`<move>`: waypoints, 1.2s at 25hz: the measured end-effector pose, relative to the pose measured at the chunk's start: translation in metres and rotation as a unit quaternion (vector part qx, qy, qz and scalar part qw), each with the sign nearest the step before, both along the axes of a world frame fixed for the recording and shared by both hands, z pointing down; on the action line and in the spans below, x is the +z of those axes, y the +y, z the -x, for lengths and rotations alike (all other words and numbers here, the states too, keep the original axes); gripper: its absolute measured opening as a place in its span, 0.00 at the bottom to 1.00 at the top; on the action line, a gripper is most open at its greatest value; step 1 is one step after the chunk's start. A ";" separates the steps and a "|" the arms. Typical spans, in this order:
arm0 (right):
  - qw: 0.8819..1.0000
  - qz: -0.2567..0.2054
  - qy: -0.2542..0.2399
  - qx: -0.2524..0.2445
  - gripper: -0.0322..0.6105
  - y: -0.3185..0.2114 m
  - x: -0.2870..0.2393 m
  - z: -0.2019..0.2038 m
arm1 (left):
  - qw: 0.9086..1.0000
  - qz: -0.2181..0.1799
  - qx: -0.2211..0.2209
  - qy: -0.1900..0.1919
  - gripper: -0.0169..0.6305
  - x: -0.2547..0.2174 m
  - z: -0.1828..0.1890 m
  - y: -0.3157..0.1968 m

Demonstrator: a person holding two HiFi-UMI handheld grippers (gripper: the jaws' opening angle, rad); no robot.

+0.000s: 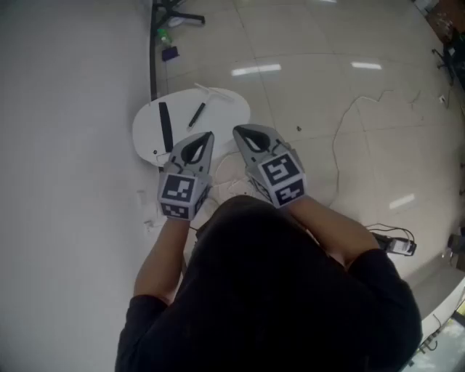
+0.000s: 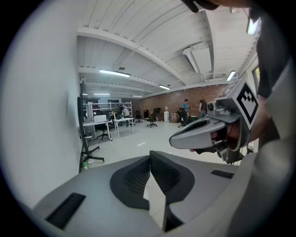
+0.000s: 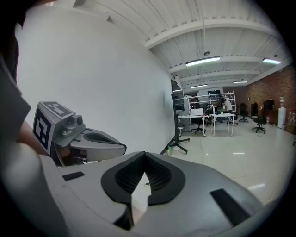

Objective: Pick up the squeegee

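Observation:
A small white oval table (image 1: 218, 109) stands by the wall. On it lie a long black bar (image 1: 166, 126), likely the squeegee, a short black stick (image 1: 196, 115) and a white piece (image 1: 211, 93). My left gripper (image 1: 209, 135) and right gripper (image 1: 236, 130) hover side by side above the table's near edge, both shut with nothing between the jaws. The left gripper view shows its own closed jaws (image 2: 150, 155) and the right gripper (image 2: 203, 132) beside them. In the right gripper view the jaw tips (image 3: 144, 155) meet, and the left gripper (image 3: 92, 143) sits at the left. Neither gripper view shows the table.
A white wall (image 1: 65, 145) runs along the left. A black stand base (image 1: 174, 14) and a green bottle (image 1: 164, 35) sit beyond the table. A thin cable (image 1: 349, 120) and a black device (image 1: 396, 245) lie on the tiled floor at the right.

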State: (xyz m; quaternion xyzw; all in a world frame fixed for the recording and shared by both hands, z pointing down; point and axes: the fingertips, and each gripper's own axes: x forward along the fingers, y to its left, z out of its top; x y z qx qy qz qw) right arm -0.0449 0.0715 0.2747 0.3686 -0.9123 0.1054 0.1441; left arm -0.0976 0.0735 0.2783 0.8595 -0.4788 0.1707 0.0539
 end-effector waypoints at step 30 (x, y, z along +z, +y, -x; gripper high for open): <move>0.987 0.153 0.043 -0.017 0.06 -0.117 0.137 0.023 | 0.989 0.132 -0.043 -0.059 0.18 0.167 0.050 -0.154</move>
